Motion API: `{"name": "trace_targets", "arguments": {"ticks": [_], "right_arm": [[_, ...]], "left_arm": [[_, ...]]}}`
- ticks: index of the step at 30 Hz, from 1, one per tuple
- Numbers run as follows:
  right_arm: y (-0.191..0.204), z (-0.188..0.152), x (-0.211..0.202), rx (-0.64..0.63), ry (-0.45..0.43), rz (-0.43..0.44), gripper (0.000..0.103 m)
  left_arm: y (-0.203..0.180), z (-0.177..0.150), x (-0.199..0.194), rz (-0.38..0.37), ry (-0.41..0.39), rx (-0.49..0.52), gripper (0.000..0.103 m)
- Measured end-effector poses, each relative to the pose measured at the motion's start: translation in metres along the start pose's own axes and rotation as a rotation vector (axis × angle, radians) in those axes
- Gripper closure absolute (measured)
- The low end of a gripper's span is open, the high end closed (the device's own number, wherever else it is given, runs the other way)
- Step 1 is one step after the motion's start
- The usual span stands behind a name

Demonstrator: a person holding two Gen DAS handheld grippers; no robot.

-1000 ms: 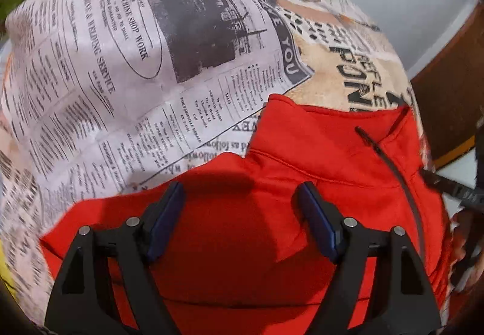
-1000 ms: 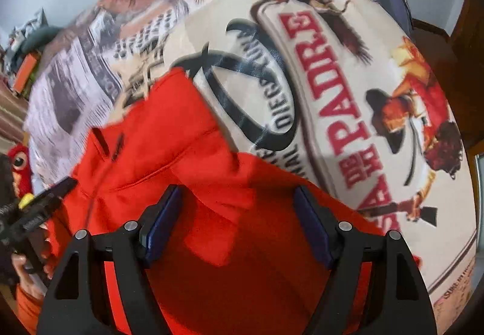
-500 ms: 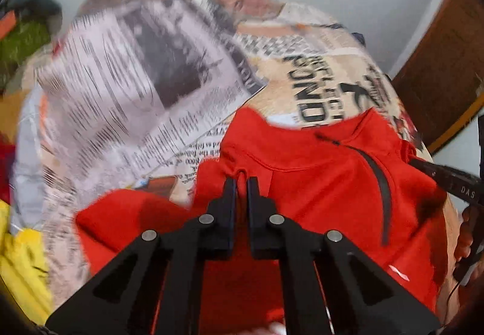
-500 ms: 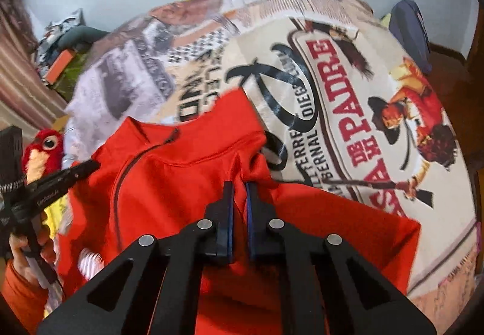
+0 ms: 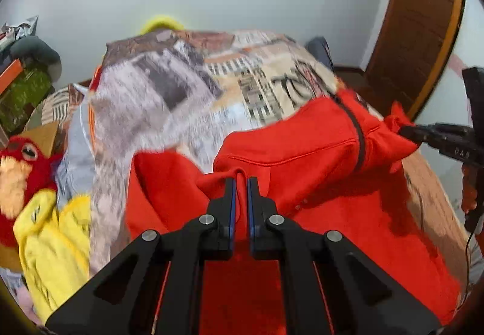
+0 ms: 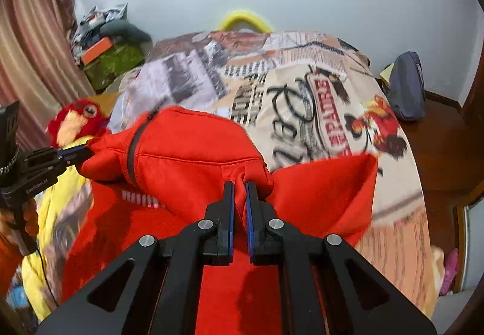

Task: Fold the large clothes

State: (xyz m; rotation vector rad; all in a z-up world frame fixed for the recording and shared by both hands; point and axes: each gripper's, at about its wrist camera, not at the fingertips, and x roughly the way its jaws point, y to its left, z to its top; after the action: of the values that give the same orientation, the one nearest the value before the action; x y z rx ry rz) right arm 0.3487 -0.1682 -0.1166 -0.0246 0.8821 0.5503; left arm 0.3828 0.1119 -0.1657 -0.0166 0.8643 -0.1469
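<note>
A red zip-neck pullover [image 5: 305, 150] hangs lifted above the bed, with its dark zipper [image 5: 358, 135] near the collar. My left gripper [image 5: 240, 183] is shut on a pinch of its shoulder fabric. My right gripper [image 6: 240, 186] is shut on the other shoulder of the pullover [image 6: 193, 150]. In the left wrist view the right gripper [image 5: 405, 129] shows at the right edge, holding the cloth. In the right wrist view the left gripper [image 6: 81, 152] shows at the left edge, holding the cloth. The garment's lower part drapes under both grippers.
The bed carries a newspaper-print blanket [image 6: 302, 87]. A red and yellow plush toy [image 5: 27, 171] lies at the bed's left side. A dark bag [image 6: 405, 90] sits on the floor at the right, by a wooden door [image 5: 420, 17]. Clutter [image 6: 106, 47] is piled by the curtain.
Both grippers were open over the flat pullover, then shut on its shoulders. They have since lifted it off the bed, and both views now tilt up toward the wall.
</note>
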Motion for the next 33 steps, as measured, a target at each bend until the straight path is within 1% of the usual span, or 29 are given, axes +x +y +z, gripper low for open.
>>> {"name": "trace_targets", "arguments": {"ticks": [4, 7, 10, 12, 16, 18, 20, 23, 26, 29, 32, 33], "right_arm": [[0.011, -0.041, 0.001, -0.001, 0.051, -0.004, 0.097], [0.009, -0.068, 0.007, 0.023, 0.096, -0.008, 0.097], [0.005, -0.092, 0.016, 0.047, 0.142, -0.027, 0.097], [0.002, -0.102, 0.018, 0.063, 0.161, -0.032, 0.097], [0.002, -0.116, 0.016, 0.041, 0.19, -0.096, 0.097], [0.001, -0.121, 0.011, 0.026, 0.2, -0.123, 0.097], [0.001, -0.125, 0.0, 0.015, 0.191, -0.13, 0.097], [0.004, -0.125, -0.02, -0.008, 0.166, -0.123, 0.097], [0.008, -0.117, -0.04, -0.006, 0.123, -0.097, 0.097], [0.018, -0.1, -0.052, -0.007, 0.066, -0.072, 0.095], [0.032, -0.08, -0.051, -0.018, 0.016, -0.057, 0.083], [0.036, -0.075, -0.046, -0.02, 0.01, -0.055, 0.076]], "left_arm": [[-0.011, -0.044, -0.003, 0.022, 0.048, 0.007, 0.098], [-0.015, -0.08, 0.001, 0.007, 0.1, -0.003, 0.098], [-0.019, -0.107, 0.003, 0.012, 0.142, -0.019, 0.098], [-0.022, -0.125, 0.005, -0.007, 0.17, -0.035, 0.098], [-0.027, -0.158, 0.003, 0.013, 0.219, -0.016, 0.098], [-0.028, -0.167, -0.004, 0.02, 0.227, -0.002, 0.098], [-0.027, -0.172, -0.016, 0.019, 0.216, 0.001, 0.098], [-0.021, -0.169, -0.04, 0.019, 0.177, -0.001, 0.098], [-0.014, -0.153, -0.064, 0.047, 0.112, 0.003, 0.097], [0.0, -0.125, -0.078, 0.062, 0.056, -0.033, 0.096], [0.014, -0.1, -0.076, 0.076, 0.019, -0.069, 0.096], [0.019, -0.092, -0.072, 0.082, 0.012, -0.083, 0.096]]}}
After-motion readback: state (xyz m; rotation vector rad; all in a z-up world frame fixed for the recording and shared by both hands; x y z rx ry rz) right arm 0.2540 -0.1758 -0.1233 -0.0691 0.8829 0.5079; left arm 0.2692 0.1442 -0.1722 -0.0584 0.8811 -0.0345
